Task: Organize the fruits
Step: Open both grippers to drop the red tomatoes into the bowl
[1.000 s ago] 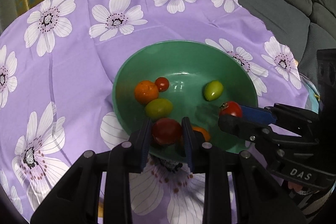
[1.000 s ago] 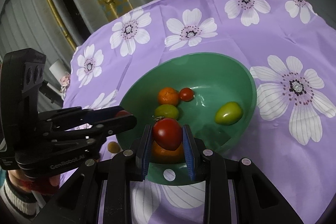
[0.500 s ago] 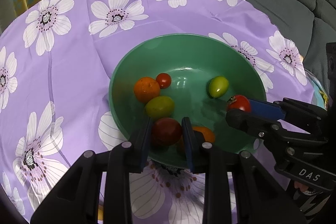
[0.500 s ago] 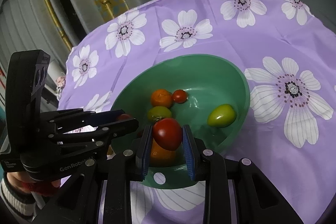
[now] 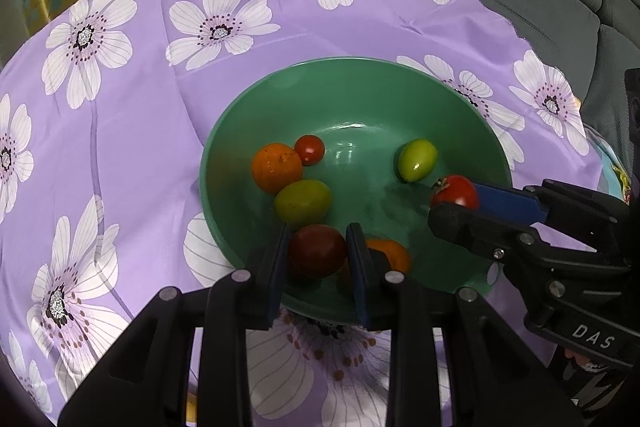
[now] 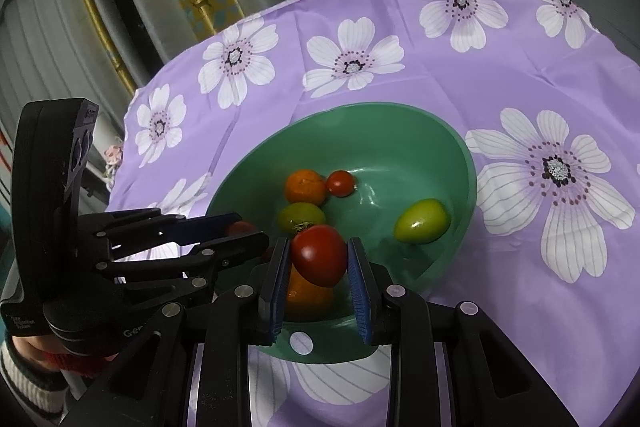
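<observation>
While poised over the green bowl [image 5: 460,99] on the flowered table [image 5: 120,107], both held low, presumably for a short drop among the fruit already gathered there. Left tool [image 5: 318,255]: nearly closed, pinching a dark red tomato [image 5: 316,251] above the near rim. Right tool [image 6: 319,259]: likewise clamped on a brighter red tomato [image 6: 320,253] (stem end up), just over an orange [image 6: 308,297].

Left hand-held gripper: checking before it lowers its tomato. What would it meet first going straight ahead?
Probably the olive-green tomato just beyond the held dark red tomato in the green bowl; depth is uncertain.
</observation>
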The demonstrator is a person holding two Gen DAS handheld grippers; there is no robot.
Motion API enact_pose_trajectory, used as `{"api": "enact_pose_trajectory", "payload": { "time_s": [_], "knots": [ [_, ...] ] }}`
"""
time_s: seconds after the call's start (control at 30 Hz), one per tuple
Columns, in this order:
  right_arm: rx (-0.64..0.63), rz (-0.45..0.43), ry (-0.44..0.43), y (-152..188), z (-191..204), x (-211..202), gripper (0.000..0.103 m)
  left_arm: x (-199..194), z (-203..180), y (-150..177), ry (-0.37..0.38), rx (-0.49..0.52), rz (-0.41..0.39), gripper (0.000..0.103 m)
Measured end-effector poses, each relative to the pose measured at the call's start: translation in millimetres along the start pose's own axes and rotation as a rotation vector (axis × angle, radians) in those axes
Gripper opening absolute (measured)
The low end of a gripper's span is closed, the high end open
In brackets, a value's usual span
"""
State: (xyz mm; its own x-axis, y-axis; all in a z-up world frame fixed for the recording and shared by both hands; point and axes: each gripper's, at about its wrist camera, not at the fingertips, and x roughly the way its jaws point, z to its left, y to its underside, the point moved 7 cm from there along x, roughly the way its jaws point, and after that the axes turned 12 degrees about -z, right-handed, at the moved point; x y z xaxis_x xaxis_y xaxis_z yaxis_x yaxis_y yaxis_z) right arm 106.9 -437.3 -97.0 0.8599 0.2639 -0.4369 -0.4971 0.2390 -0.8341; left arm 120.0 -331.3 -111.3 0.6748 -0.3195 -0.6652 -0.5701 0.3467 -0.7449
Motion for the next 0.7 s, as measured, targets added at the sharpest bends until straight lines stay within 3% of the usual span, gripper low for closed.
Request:
{"api": "enact_pose_trajectory", "payload": {
  "time_s": [0.7],
  "knots": [
    [0.001, 0.002, 0.000, -0.4, -0.1, -0.5, 0.030, -0.6, 1.2, 1.1, -0.011, 0.002, -0.010, 0.028]
  ]
}}
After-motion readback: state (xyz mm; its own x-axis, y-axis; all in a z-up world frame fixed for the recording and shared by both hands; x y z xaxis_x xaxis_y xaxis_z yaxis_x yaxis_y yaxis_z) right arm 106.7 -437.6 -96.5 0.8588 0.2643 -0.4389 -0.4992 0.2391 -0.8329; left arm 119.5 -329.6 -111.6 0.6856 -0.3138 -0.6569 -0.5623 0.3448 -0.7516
